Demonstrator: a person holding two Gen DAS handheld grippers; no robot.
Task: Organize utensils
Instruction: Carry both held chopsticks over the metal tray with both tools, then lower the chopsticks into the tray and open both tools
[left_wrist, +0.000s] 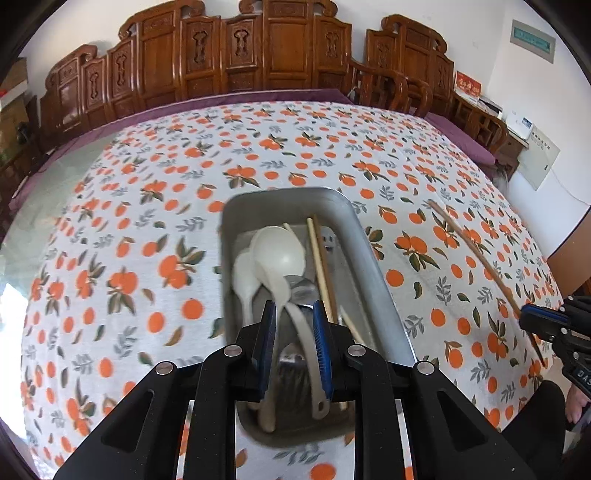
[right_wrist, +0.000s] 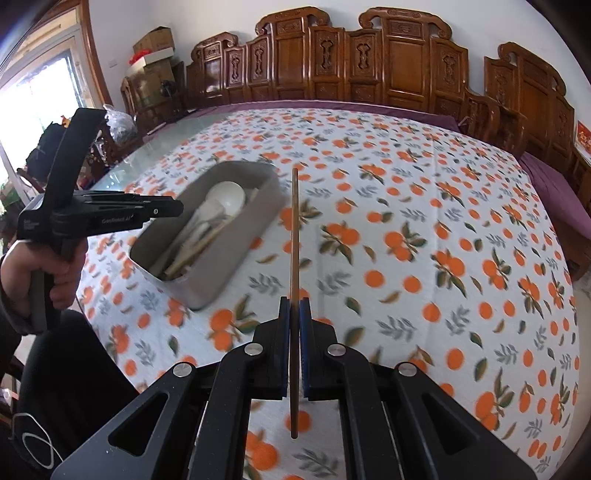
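Pinching chopstick (right_wrist: 294, 236) in your right gripper (right_wrist: 294, 347), jaws pressed on its shaft, tip toward tray (right_wrist: 236, 254) for drop-in. Left gripper (left_wrist: 294, 332) hangs over tray near table's (left_wrist: 122, 236) front edge, jaws slightly spread around white spoon (left_wrist: 275, 254) handle, not squeezing.

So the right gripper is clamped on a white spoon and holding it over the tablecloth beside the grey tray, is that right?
Not quite. The right gripper is clamped on a brown chopstick, not a white spoon; the right wrist view shows the stick pinched between the blue pads. The rest holds: it is over the tablecloth beside the grey tray.
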